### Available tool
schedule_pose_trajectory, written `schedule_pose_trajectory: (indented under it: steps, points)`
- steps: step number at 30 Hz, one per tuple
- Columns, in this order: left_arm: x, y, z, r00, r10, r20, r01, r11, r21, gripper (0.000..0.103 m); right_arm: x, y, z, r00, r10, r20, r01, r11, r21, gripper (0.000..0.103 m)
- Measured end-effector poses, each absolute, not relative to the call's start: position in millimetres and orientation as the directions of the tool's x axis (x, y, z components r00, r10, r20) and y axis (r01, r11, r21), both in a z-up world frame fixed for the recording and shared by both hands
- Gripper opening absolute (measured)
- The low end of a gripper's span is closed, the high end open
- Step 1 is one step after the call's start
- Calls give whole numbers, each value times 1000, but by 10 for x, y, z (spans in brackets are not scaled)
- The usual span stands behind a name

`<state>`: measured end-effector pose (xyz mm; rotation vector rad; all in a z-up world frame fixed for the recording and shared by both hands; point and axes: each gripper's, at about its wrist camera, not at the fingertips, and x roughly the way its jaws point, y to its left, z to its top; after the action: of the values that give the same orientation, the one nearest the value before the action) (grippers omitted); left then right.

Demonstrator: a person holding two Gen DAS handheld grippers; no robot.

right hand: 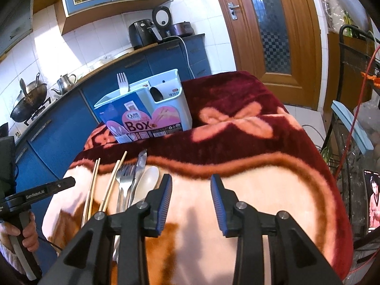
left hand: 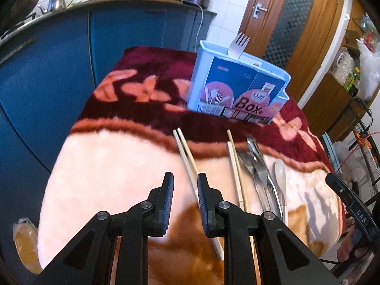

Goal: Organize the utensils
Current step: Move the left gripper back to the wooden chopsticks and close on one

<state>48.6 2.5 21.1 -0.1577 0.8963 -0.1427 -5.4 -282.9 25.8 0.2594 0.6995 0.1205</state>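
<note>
A light blue utensil box [left hand: 237,87] stands on the blanket-covered table [left hand: 118,161], with one fork [left hand: 238,44] upright in it. It also shows in the right wrist view [right hand: 144,109], with the fork [right hand: 122,83] and a dark spoon [right hand: 156,94] inside. In front of it lie two pairs of chopsticks [left hand: 187,159] [left hand: 234,163], metal forks and a knife [left hand: 255,163], and a white spoon [left hand: 280,173]. My left gripper [left hand: 185,185] is open, empty, above the left chopsticks. My right gripper [right hand: 191,185] is open, empty, just right of the white spoon [right hand: 148,180].
Blue kitchen cabinets [left hand: 59,71] and a counter with a kettle [right hand: 65,82], wok [right hand: 28,102] and appliances stand behind the table. A wooden door [right hand: 268,28] is at the back right. Racks and bags [left hand: 365,71] crowd the right side. The other gripper's handle [right hand: 35,194] is at the left.
</note>
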Motion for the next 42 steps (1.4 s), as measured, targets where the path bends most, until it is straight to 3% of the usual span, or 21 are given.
schedule_pose_trajectory:
  steps: [25,34,39,42]
  points:
    - [845,68,-115,483,-296,-824,22,945,-327,20,-50,-2881,209,750,198,-632,-14,959,284,37]
    - [1046,18,-108,445,-282,-850,52,956,-290,20,-36,-2867,198,741,207,-638,-19,957,288,37]
    - [1112,32,-105,440,-284,-852,58,955,-289,10,-24,-2852,194,736,207,-644,-20,958,285,37]
    - [1111,75,-113,440,-308,-843,53,946,-319,9,-7,-2825,194,728,213,-651,-24,958,287,37]
